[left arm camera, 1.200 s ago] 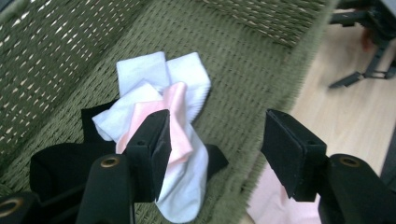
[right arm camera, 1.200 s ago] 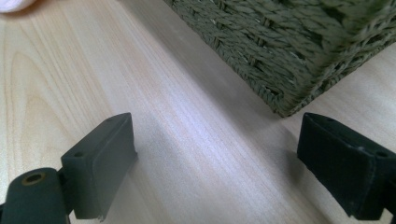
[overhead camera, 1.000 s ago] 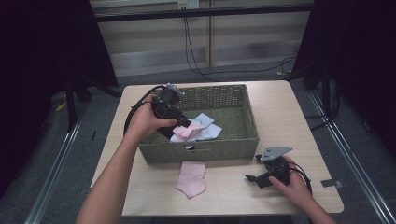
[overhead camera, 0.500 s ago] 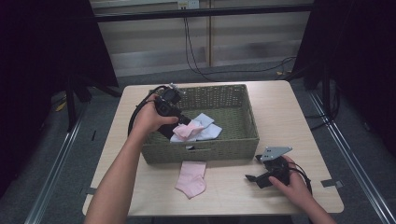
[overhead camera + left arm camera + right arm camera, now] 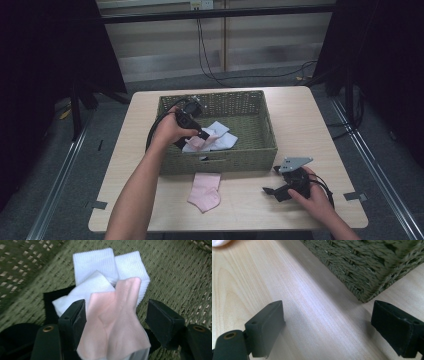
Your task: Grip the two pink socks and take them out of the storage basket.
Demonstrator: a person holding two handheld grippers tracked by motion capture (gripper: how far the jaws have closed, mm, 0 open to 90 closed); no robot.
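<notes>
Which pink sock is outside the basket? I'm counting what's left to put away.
The pink sock lying flat on the table, in front of the basket; the other pink sock lies inside, between the left gripper's open jaws.

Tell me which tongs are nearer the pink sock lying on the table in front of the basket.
Right. The right tongs rest on the table beside the flat pink fabric sock; the left tongs are inside the green woven basket, beyond its front wall.
</notes>
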